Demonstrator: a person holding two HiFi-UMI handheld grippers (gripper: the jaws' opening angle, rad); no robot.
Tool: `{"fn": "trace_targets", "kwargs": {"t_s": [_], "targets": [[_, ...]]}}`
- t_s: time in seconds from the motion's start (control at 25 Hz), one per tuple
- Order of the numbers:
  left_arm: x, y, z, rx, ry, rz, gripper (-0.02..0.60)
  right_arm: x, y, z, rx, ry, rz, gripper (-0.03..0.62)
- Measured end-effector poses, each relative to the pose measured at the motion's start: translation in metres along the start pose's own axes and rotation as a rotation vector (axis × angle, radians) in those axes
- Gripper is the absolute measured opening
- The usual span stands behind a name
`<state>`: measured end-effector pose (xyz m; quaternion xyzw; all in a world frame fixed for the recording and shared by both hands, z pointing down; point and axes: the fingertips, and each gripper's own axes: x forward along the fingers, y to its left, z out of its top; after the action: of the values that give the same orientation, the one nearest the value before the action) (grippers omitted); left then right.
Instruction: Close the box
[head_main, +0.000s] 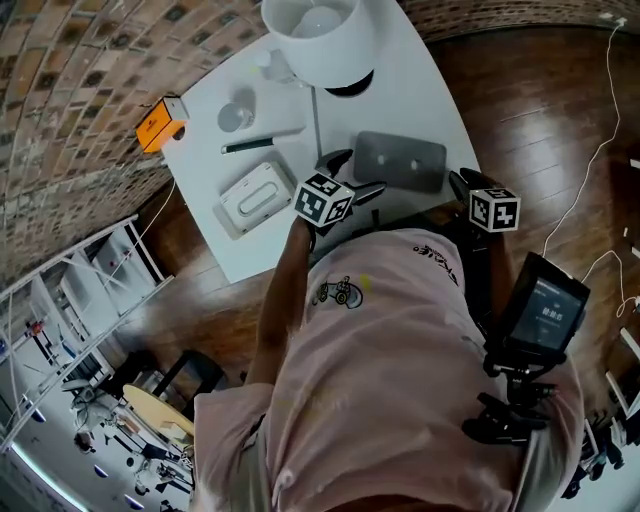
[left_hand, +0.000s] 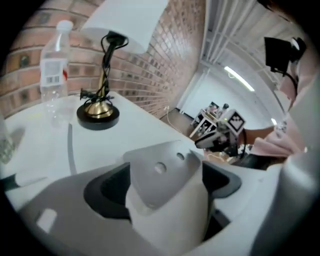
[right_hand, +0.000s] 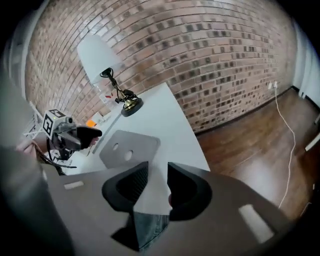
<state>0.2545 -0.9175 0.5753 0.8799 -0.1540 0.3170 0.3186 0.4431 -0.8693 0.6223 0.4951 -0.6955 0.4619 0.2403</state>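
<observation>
A white rectangular box (head_main: 255, 197) lies flat on the white table (head_main: 420, 80), left of both grippers. Between them lies a flat grey slab with two holes (head_main: 400, 160) (left_hand: 162, 172) (right_hand: 127, 146). My left gripper (head_main: 352, 175) (left_hand: 165, 185) is at the slab's left end with its jaws spread wide. The slab's near corner sits in the gap and neither pad touches it. My right gripper (head_main: 462, 182) (right_hand: 156, 185) hovers over the table's near right edge, open, with only tabletop showing between its jaws.
A lamp with a white shade (head_main: 318, 35) and brass base (left_hand: 98, 112) stands at the table's far side, with a clear bottle (left_hand: 54, 65) beside it. A dark pen (head_main: 262, 143) and an orange box (head_main: 160, 123) lie to the left. Wooden floor (right_hand: 260, 135) surrounds the table.
</observation>
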Motion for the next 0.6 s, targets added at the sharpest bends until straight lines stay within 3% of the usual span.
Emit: {"fn": "trace_targets", "kwargs": {"t_s": [0.16, 0.24, 0.36, 0.48, 0.6], "targets": [[0.021, 0.022, -0.008, -0.177, 0.036, 0.005, 0.464, 0.013, 0.016, -0.012, -0.017, 0.026, 0.023, 0.143], [0.029, 0.020, -0.007, -0.272, -0.004, -0.030, 0.462, 0.024, 0.019, -0.011, -0.002, 0.043, 0.028, 0.170], [0.034, 0.019, -0.001, -0.401, -0.104, -0.040, 0.454, 0.028, 0.020, -0.002, 0.025, 0.024, 0.040, 0.160], [0.029, 0.027, 0.002, -0.443, -0.144, -0.006, 0.455, 0.030, 0.021, 0.001, 0.092, 0.014, 0.076, 0.160], [0.026, 0.016, 0.004, -0.432, -0.163, -0.044, 0.453, 0.029, 0.019, 0.001, 0.162, 0.013, 0.112, 0.160]]}}
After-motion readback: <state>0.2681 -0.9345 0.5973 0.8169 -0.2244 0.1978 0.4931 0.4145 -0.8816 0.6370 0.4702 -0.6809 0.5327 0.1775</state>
